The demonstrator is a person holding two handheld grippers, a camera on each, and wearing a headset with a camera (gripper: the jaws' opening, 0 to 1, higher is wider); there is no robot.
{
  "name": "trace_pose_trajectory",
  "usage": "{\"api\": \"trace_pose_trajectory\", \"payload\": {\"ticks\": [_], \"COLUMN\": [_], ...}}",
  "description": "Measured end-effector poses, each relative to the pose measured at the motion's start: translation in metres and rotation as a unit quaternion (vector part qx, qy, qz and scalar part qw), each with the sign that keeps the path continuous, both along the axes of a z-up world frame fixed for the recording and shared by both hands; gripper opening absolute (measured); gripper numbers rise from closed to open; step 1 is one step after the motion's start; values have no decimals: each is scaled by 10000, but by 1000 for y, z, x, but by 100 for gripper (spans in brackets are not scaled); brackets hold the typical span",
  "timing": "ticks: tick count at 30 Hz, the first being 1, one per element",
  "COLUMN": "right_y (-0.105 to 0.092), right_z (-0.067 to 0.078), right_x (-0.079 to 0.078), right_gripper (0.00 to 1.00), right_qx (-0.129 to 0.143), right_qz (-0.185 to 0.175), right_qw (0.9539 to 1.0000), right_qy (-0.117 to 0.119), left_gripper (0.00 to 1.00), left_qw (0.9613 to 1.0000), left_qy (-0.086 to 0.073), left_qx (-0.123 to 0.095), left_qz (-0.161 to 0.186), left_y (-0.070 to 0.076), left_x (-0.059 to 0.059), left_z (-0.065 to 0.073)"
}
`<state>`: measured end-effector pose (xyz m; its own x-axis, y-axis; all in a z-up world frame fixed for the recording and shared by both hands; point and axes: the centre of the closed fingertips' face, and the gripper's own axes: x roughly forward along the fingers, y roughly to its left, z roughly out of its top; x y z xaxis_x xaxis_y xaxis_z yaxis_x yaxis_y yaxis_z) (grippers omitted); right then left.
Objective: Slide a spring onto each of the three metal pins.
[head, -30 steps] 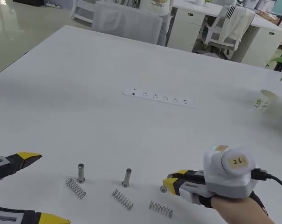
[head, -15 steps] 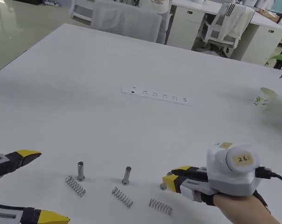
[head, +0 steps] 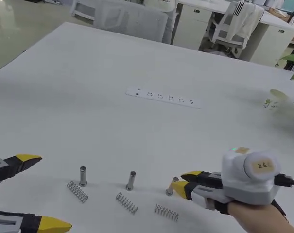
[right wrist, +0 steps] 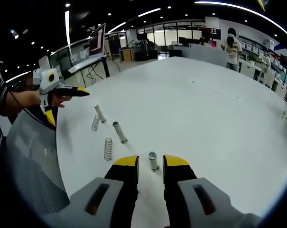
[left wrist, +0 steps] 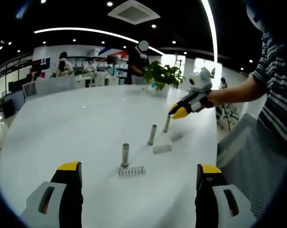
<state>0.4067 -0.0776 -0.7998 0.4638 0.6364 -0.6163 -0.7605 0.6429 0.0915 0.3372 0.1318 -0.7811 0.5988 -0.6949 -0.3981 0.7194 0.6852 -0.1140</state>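
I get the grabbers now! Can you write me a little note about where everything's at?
Left gripper: open wide, holding nothing.
Right gripper: fingers slightly apart either side of the end pin, not gripping.
Three pins stand upright in a row on the table, one spring lying beside each.
Done: nothing; no spring is on a pin.
To do: all three springs.

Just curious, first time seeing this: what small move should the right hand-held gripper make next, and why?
Probably close the right hand-held gripper on the pin: it stands between the open jaws, and a spring lies loose nearby, not yet fitted.
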Motion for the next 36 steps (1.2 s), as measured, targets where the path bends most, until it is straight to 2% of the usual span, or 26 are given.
{"api": "trace_pose_trajectory", "payload": {"ticks": [14, 17, 23, 36], "right_y": [-1, 0, -1, 6], "right_z": [2, 2, -4, -22], "right_x": [-17, -23, -30, -49], "right_gripper": [20, 20, 20, 19], "right_qx": [84, 100, -81, -650], "right_qz": [327, 539, 774, 1450], "right_qw": [9994, 9985, 9970, 9873], "right_qy": [-7, -25, -11, -68], "left_gripper": [98, 98, 98, 98], "left_qw": [10000, 10000, 10000, 10000], "left_qy": [1, 2, 0, 17], "left_qx": [-23, -21, -16, -2], "left_qz": [-1, -2, 8, 38], "left_y": [1, 1, 1, 5], "left_x": [0, 0, -1, -3], "left_z": [0, 0, 0, -1]}}
